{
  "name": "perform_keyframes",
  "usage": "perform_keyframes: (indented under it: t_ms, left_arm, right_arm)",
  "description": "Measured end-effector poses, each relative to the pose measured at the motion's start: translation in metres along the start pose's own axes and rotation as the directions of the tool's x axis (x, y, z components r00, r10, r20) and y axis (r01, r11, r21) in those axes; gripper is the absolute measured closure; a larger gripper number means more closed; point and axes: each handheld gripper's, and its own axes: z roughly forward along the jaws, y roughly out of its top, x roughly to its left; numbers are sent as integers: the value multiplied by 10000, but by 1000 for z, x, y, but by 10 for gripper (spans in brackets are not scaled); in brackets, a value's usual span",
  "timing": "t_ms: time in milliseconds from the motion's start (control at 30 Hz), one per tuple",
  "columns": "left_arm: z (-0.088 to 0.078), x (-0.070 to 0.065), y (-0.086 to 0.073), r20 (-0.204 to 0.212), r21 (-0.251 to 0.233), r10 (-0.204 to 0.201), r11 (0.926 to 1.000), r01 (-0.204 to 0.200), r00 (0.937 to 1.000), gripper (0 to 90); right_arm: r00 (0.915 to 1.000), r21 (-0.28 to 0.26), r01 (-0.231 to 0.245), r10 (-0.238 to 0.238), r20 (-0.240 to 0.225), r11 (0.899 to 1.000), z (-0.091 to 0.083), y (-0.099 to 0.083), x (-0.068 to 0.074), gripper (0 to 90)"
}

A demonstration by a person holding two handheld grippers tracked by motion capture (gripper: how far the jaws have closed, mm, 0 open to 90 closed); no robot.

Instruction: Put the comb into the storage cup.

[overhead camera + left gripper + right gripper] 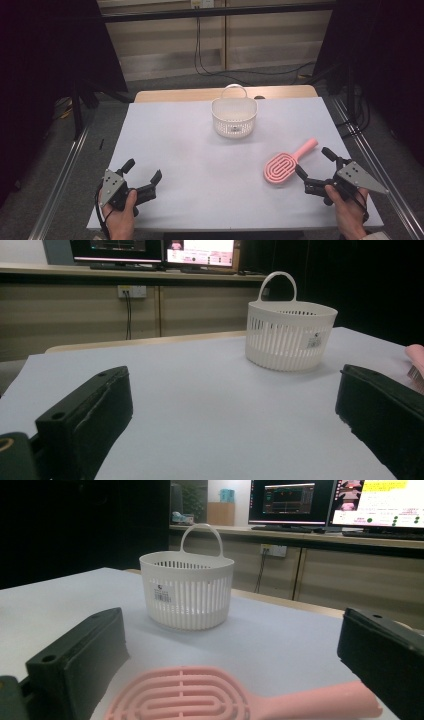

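Note:
A pink hairbrush point(286, 164) lies flat on the white table point(190, 165) at the right, its handle pointing to the far right. In the right gripper view the hairbrush point(220, 697) lies just ahead of the jaws. A white slotted basket point(234, 116) with a loop handle stands upright at the table's far middle; the basket point(289, 335) point(187, 589) is seen from both grippers. My right gripper point(315, 162) rests open just right of the brush head, empty. My left gripper point(144, 169) rests open at the near left, nothing between its jaws.
The table's wooden far edge point(225, 93) lies behind the basket. Metal frame rails point(65, 170) run along both sides. Monitors point(340, 502) sit on a counter beyond the table. Cables point(210, 60) hang down the back wall.

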Motion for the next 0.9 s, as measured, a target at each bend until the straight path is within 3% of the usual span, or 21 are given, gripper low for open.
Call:
perform_keyframes:
  t_ms: [133, 267, 567, 900]
  left_arm:
    - [-3, -1, 0, 106, -17, 23, 10000, -23, 9999, 19]
    - [-3, -2, 0, 174, -81, 131, 9999, -130, 9998, 19]
    - [-2, -3, 0, 218, -68, 213, 9998, -212, 9995, 19]
    - [2, -5, -1, 318, 49, 326, 9995, -327, 9990, 19]
  right_arm:
    - [9997, 20, 7, -6, -232, 10000, 1, 1, 2, 0]
    - [9998, 103, -54, 55, -180, 9999, 4, 4, 3, 0]
    - [9997, 427, 52, -63, 256, 9991, 14, 6, -4, 0]
    - [9989, 377, 240, -254, 390, 9990, 24, 14, -6, 0]
